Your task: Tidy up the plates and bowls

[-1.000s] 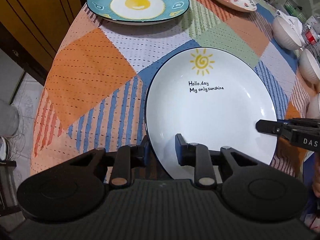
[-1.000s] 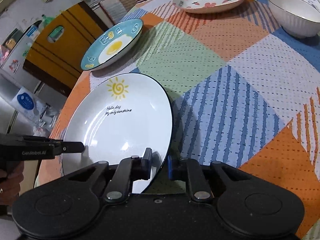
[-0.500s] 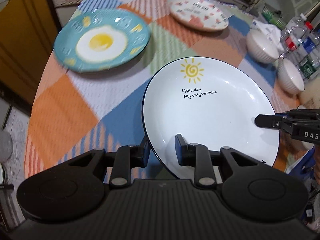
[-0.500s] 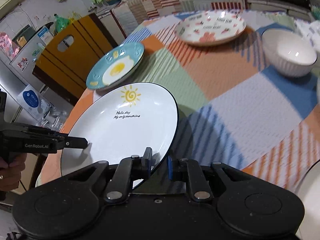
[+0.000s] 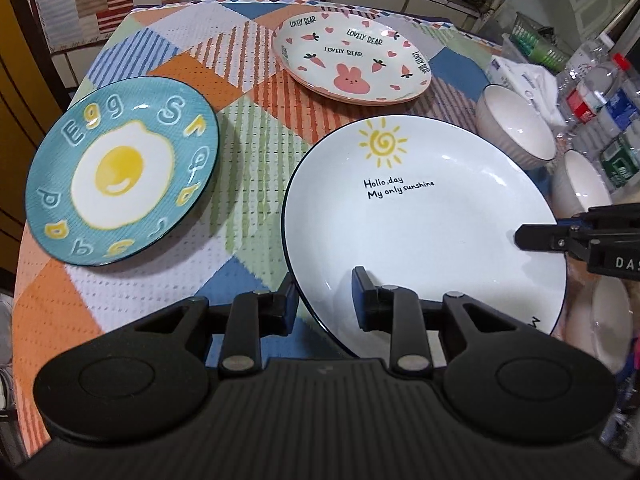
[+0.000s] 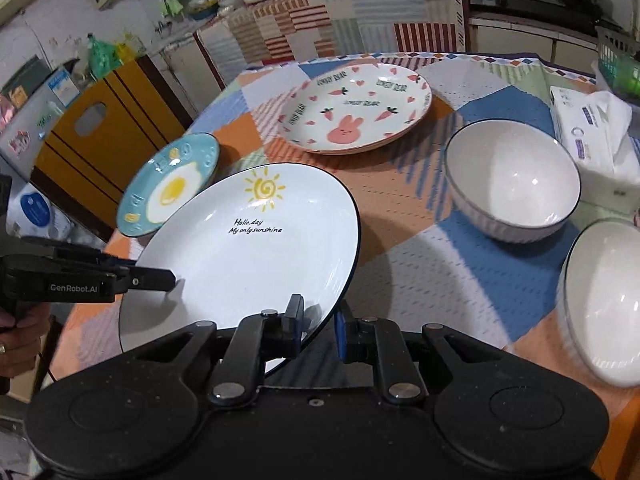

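Observation:
A white sunshine plate [image 5: 424,232] [image 6: 256,248] with a dark rim hangs above the table, held from both sides. My left gripper [image 5: 325,305] is shut on its near-left rim. My right gripper [image 6: 319,330] is shut on its right rim and shows as a black tip at the plate's right in the left wrist view [image 5: 536,237]. A teal egg plate [image 5: 120,170] [image 6: 170,186] lies on the table to the left. A pink rabbit plate [image 5: 352,62] [image 6: 356,106] lies at the back. White bowls [image 6: 512,178] [image 5: 516,130] stand on the right.
The table has a patchwork cloth [image 5: 248,128]. A second bowl [image 6: 608,300] stands at the near right. A tissue pack [image 6: 592,132] and water bottles [image 5: 600,96] stand at the right edge. A yellow cabinet [image 6: 92,132] stands to the left of the table.
Both grippers have lifted the sunshine plate off the cloth and raised it. The view now takes in the rabbit plate and the bowls.

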